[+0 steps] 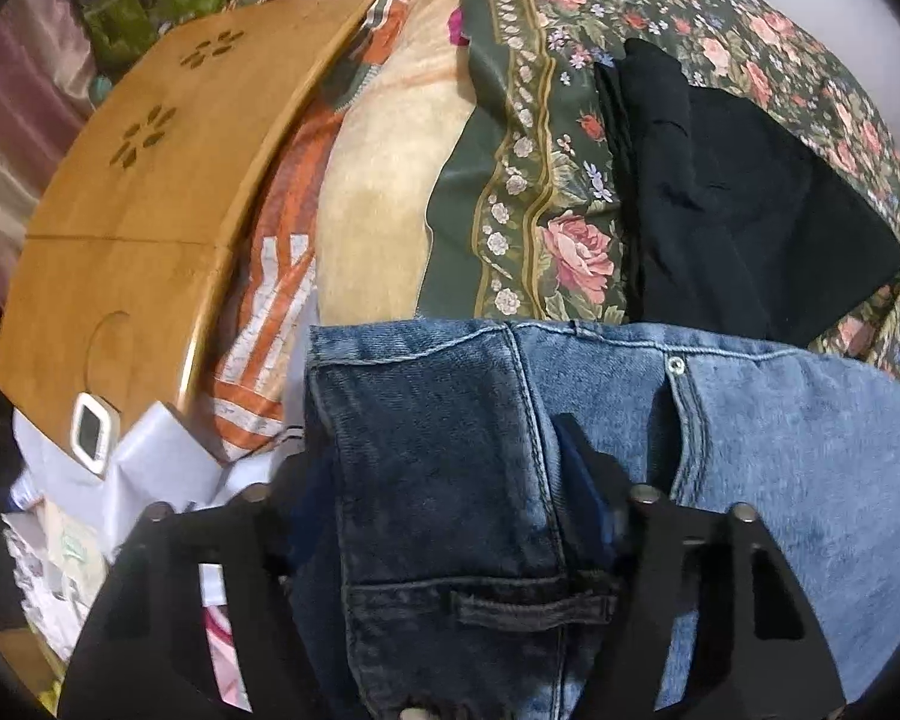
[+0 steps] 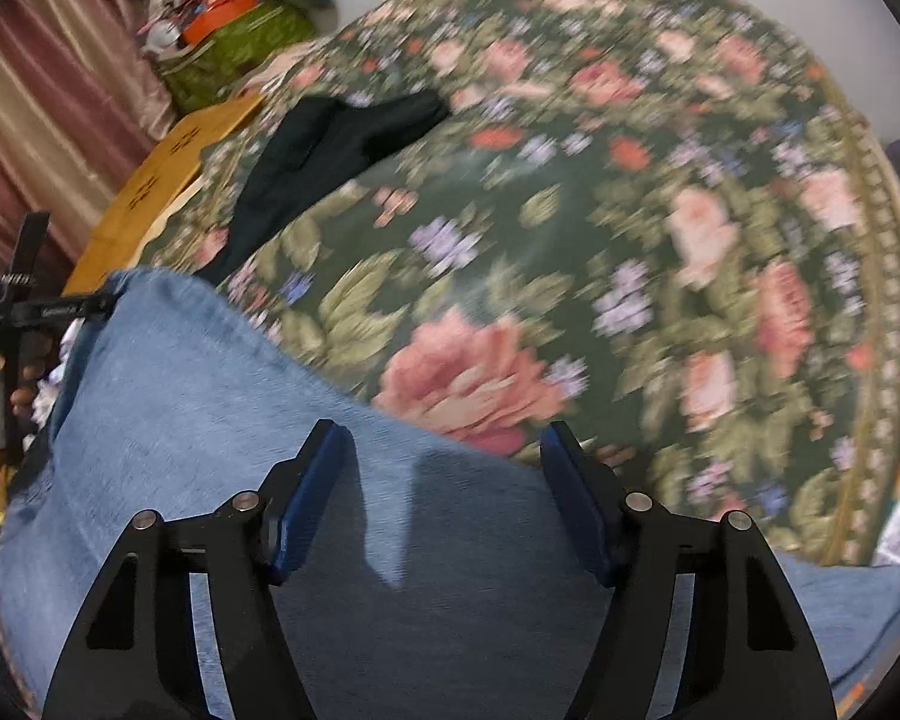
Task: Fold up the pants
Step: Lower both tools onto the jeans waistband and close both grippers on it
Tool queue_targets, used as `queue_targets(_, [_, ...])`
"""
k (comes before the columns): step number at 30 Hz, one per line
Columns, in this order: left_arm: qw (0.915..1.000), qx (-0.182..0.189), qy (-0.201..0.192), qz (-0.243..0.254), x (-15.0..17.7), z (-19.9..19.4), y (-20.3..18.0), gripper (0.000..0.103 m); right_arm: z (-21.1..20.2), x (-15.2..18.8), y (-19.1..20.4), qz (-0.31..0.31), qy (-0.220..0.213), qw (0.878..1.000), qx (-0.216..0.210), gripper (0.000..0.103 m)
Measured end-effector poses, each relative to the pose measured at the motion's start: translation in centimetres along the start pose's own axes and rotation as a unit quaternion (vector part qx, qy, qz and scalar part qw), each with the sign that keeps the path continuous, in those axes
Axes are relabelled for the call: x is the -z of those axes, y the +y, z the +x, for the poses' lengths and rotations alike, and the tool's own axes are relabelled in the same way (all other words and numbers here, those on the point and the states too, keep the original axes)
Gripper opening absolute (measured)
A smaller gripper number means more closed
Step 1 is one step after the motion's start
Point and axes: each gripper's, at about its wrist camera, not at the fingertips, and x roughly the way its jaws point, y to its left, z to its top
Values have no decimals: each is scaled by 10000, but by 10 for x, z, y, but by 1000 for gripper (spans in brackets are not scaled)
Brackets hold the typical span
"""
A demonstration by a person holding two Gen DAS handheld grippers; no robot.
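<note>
We see the jeans lying on the floral bedspread, waistband end under our left gripper. Its fingers straddle a darker folded denim section with a belt loop; the right pad touches the fabric and the left one is hidden behind it, so we cannot tell whether it grips. Our right gripper hangs over the plain light denim, jaws apart, nothing between the pads. Ahead of both grippers lies a black garment. Left of the left gripper sits a wooden lap tray. View from the right wrist is motion-blurred.
</note>
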Motion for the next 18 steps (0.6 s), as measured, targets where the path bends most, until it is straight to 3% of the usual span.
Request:
queue_targets(3, [9996,-126,-162,211,3,-13,-6,45,7,8,6,-79,78,9999,-56,54])
queue_targets(4, [9991,-150,-230,315,7,-20,-10,37,7,10,9,-141,37,9999,-22,51])
queue_targets(5, [9988,-142,-272,392,8,-23,-13,22,7,13,12,-216,34,9998,7,49])
queue_targets(6, [9983,-93,-299,499,11,-28,-18,19,6,13,13,-244,15,9997,24,43])
queue_targets(10, [9964,-254,-355,733,15,-36,-27,18,-1,10,10,-212,60,9998,3,39])
queue_targets(15, [9989,111,-145,426,5,-29,-17,20,-15,-12,6,52,-274,9993,-248,40])
queue_targets(18, [9995,151,-38,261,0,-19,-14,36,-1,-18,14,-118,-137,9998,-57,40])
